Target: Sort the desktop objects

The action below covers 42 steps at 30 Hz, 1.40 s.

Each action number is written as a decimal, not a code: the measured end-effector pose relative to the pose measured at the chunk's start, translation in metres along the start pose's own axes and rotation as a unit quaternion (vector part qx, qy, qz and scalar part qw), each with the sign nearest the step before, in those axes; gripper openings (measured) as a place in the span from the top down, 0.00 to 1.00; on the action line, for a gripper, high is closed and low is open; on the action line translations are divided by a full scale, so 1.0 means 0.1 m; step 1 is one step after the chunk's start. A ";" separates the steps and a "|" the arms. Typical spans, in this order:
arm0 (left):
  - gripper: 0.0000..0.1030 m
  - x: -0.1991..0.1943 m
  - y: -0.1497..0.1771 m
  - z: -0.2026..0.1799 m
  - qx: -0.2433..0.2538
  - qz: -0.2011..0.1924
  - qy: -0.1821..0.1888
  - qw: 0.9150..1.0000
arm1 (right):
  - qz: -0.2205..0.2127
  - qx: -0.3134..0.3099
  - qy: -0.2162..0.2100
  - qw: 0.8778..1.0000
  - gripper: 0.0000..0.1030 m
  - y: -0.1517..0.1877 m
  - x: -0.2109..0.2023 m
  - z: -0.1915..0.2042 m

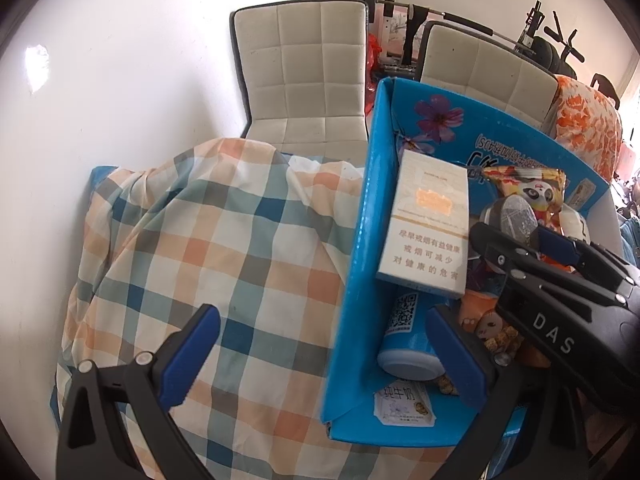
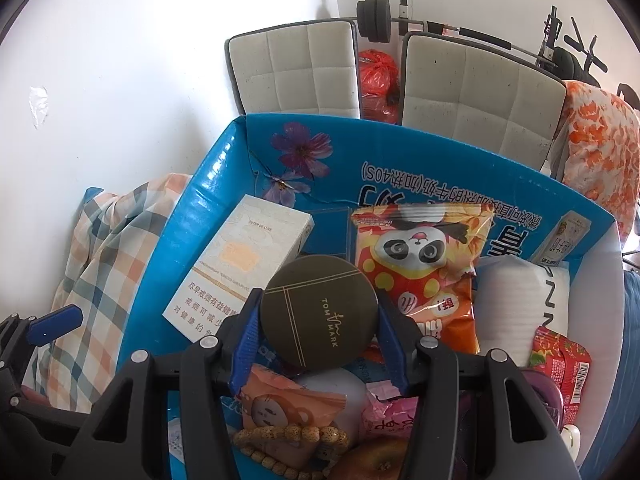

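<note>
A blue cardboard box [image 2: 208,184] holds a white cigarette pack [image 2: 240,264], a panda snack bag [image 2: 424,252], a white pad pack [image 2: 520,300], a monkey snack packet [image 2: 280,408], a bead bracelet [image 2: 288,440] and an apple [image 2: 372,464]. My right gripper [image 2: 318,312] is shut on a round brown compact [image 2: 320,300] and holds it just above the box contents. From the left wrist view, the right gripper [image 1: 520,232] reaches in from the right with the compact [image 1: 516,212]. My left gripper [image 1: 324,360] is open and straddles the box's left wall [image 1: 352,280] without pressing it.
Checked cloth [image 1: 200,240] covers the table left of the box. Two pale padded chairs [image 2: 300,72] [image 2: 480,92] stand behind, against a white wall. A barbell rack [image 2: 376,16] and an orange floral cushion [image 2: 600,152] are at the back right. A blue can [image 1: 408,332] lies in the box.
</note>
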<state>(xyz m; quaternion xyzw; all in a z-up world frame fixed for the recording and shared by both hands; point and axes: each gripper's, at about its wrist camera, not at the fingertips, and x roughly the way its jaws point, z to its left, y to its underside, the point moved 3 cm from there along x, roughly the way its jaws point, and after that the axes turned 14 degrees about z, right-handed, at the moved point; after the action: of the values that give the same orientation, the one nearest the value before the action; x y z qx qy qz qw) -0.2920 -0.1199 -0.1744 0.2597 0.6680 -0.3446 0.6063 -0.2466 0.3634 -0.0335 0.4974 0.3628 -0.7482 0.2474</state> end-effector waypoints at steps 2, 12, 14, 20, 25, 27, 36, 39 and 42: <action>0.00 -0.01 0.01 0.00 -0.006 0.000 0.000 1.000 | 0.001 0.001 0.001 1.000 0.46 0.01 0.00 0.00; 0.00 -0.10 0.05 0.02 -0.020 -0.004 -0.003 1.000 | 0.007 0.017 -0.010 1.000 0.44 0.04 0.01 -0.03; 0.00 -0.12 0.06 0.04 -0.027 -0.004 -0.003 1.000 | 0.008 0.019 -0.009 1.000 0.44 0.04 0.01 -0.04; 0.00 -0.16 0.08 0.06 -0.045 -0.004 -0.005 0.999 | 0.004 0.024 -0.007 1.000 0.44 0.06 -0.03 -0.05; 0.00 -0.21 0.12 0.07 -0.047 -0.005 -0.004 0.999 | 0.000 0.030 -0.008 1.000 0.39 0.09 -0.10 -0.07; 0.00 -0.23 0.15 0.10 -0.047 -0.007 -0.005 0.999 | 0.001 0.035 -0.014 0.999 0.30 0.12 -0.16 -0.10; 0.00 -0.48 0.57 0.19 -0.042 -0.012 0.007 0.999 | -0.009 0.064 -0.018 0.998 0.16 0.65 -0.65 -0.36; 0.00 -0.62 0.77 0.19 -0.034 -0.017 0.011 0.999 | -0.009 0.060 0.008 0.998 0.12 1.02 -0.84 -0.40; 0.00 -0.82 0.99 0.14 -0.022 -0.028 0.013 0.999 | -0.004 0.071 0.019 0.997 0.07 1.42 -1.04 -0.43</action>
<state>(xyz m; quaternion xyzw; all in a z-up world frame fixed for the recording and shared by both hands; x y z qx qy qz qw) -0.1963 -0.0628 -0.1078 0.2318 0.6903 -0.3429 0.5934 -0.0789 0.3109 0.0104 0.5260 0.3153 -0.7637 0.2015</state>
